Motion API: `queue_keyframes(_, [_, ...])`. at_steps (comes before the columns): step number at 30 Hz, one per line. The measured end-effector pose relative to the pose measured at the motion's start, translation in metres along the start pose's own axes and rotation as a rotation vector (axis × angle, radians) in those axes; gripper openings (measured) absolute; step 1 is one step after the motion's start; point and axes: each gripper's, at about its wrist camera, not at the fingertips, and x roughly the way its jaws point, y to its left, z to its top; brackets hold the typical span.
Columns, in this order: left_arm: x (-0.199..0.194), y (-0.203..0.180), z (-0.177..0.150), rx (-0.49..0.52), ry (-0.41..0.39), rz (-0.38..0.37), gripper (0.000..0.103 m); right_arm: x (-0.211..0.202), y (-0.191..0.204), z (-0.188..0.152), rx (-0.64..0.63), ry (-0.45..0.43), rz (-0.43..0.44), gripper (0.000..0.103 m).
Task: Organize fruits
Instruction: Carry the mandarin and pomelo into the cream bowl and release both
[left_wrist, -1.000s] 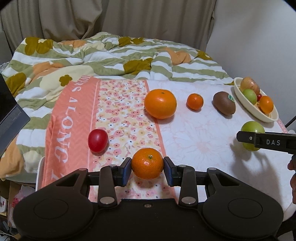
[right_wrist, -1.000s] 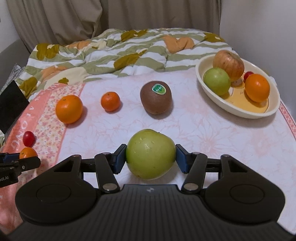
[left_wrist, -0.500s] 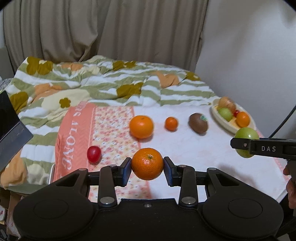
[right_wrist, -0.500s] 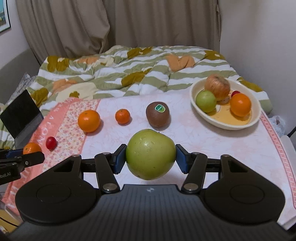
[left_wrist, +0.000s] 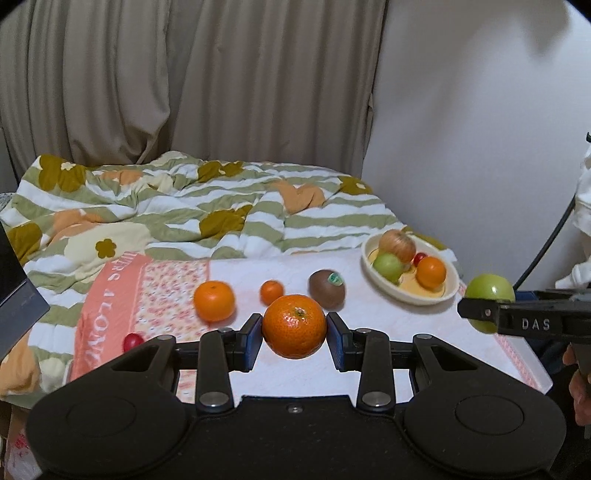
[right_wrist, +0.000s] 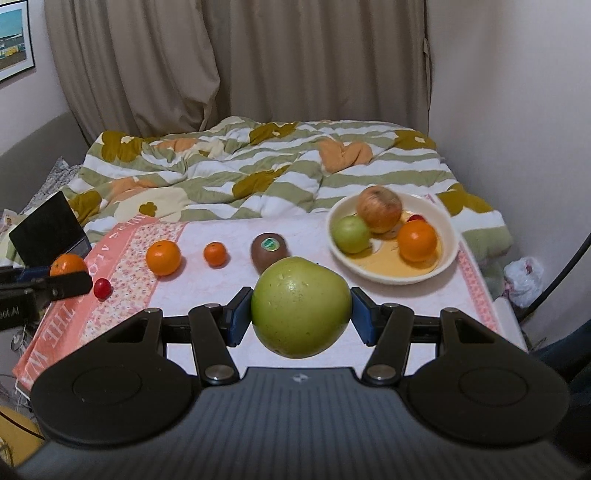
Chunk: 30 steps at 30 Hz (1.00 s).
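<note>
My left gripper (left_wrist: 294, 326) is shut on a mandarin orange (left_wrist: 294, 326) and holds it above the table's front edge. My right gripper (right_wrist: 301, 306) is shut on a green apple (right_wrist: 301, 307), also raised above the table; the apple shows at the right of the left wrist view (left_wrist: 489, 290). A cream bowl (right_wrist: 448, 236) at the back right holds a reddish apple (right_wrist: 379, 208), a green apple (right_wrist: 351, 234), an orange (right_wrist: 417, 240) and a small red fruit. On the cloth lie a kiwi (right_wrist: 269, 248), a small mandarin (right_wrist: 215, 253), a large orange (right_wrist: 163, 257) and a red cherry tomato (right_wrist: 102, 288).
The table has a pink and white cloth (right_wrist: 207, 288) and stands against a bed with a striped flowered quilt (right_wrist: 258, 173). A dark laptop (right_wrist: 48, 229) stands at the left. A wall is at the right, with curtains behind. A cable (left_wrist: 550, 240) hangs at the right.
Both grippers have lifted their fruit and pulled back from the table, so the table looks farther away and lower. The left gripper has also turned right toward the bowl.
</note>
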Motion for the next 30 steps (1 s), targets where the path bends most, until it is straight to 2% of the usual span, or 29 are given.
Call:
queue_keyframes(8, [0.021,-0.066,0.010,-0.034,-0.014,0.035,0.041,0.000,-0.067,0.011,-0.066,-0.002,0.050,0.071])
queue_keyframes(16, [0.059,-0.127,0.022,-0.058,-0.008,0.049,0.041,0.011,-0.132,0.033,-0.117,-0.021,0.095,0.071])
queue_keyframes(23, [0.103,-0.161,0.034,-0.026,0.027,0.033,0.041,0.039,-0.171,0.052,-0.135,-0.017,0.096,0.071])
queue_keyframes(30, [0.158,-0.178,0.041,0.009,0.079,0.011,0.041,0.075,-0.200,0.059,-0.106,0.009,0.090,0.071])
